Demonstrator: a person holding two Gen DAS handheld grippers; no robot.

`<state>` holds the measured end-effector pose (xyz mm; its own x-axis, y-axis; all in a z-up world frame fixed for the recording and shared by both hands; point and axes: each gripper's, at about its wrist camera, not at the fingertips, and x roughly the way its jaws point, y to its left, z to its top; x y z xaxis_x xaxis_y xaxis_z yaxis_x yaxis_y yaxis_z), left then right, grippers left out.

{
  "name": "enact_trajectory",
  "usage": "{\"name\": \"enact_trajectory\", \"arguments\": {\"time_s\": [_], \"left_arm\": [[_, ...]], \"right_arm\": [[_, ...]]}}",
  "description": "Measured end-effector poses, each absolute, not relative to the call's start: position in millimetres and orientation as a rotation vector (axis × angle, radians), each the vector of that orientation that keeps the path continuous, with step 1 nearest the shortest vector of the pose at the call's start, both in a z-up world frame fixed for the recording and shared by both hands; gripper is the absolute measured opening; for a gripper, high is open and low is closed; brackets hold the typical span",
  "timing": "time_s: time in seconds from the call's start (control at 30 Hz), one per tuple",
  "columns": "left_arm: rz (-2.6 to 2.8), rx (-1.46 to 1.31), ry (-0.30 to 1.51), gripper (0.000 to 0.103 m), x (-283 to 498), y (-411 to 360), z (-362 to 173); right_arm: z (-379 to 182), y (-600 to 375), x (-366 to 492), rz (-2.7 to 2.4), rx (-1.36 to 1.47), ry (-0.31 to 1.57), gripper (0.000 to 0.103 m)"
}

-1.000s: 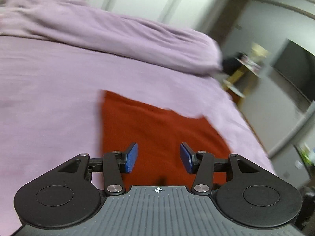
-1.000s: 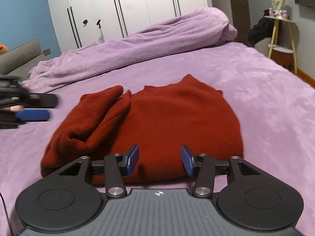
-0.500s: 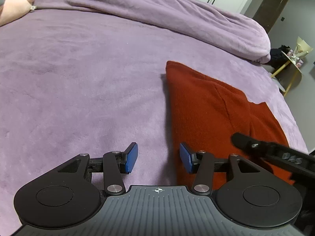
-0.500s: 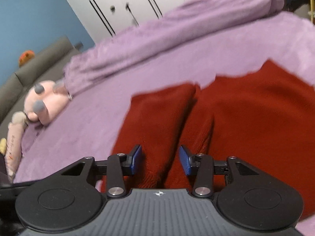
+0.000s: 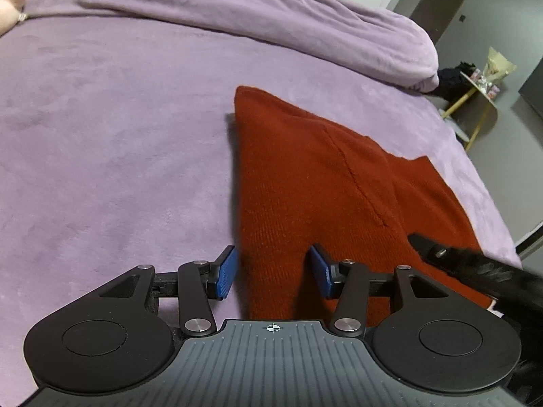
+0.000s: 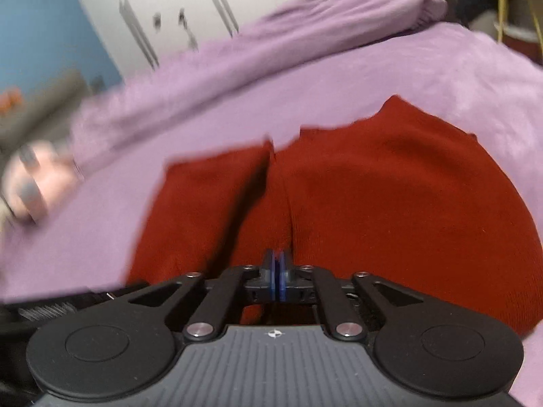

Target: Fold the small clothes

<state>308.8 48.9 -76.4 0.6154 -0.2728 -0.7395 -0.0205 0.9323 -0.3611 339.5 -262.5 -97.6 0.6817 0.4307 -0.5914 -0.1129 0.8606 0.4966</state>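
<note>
A red knit sweater (image 5: 322,183) lies partly folded on the purple bed, with one side laid over the body. My left gripper (image 5: 273,273) is open, its blue pads on either side of the sweater's near left edge. My right gripper (image 6: 277,273) is shut at the sweater's near edge (image 6: 373,203), where a crease in the knit runs up from the pads. I cannot tell whether fabric is pinched between them. The right gripper's black body (image 5: 475,271) shows at the lower right of the left wrist view.
The purple bedspread (image 5: 118,135) stretches wide to the left. A bunched purple duvet (image 5: 271,23) lies along the far side. A pink plush toy (image 6: 34,183) sits at the left. A small side table (image 5: 482,98) stands off the bed's right.
My right gripper has closed its jaws at the sweater's near edge. My left gripper has moved in so the sweater's left edge sits between its open pads.
</note>
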Motion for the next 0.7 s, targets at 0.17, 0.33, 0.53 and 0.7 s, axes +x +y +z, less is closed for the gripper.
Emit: {"name": "enact_trajectory", "arguments": {"time_s": [0.17, 0.33, 0.53, 0.7], "left_arm": [[-0.145, -0.409, 0.902, 0.056, 305.7, 54.3, -83.4], [-0.143, -0.365, 0.893, 0.057, 304.7, 48.4, -80.2], [-0.145, -0.347, 0.883, 0.057, 294.7, 50.0, -75.8], [-0.211, -0.324, 0.874, 0.06, 252.9, 51.4, -63.9]], "right_arm": [[-113.2, -275.7, 367.6, 0.421, 0.69, 0.843, 0.069], [-108.8, -247.1, 381.8, 0.472, 0.653, 0.857, 0.051], [-93.4, -210.3, 383.9, 0.463, 0.414, 0.836, 0.04], [-77.0, -187.2, 377.9, 0.459, 0.129, 0.772, 0.02]]}}
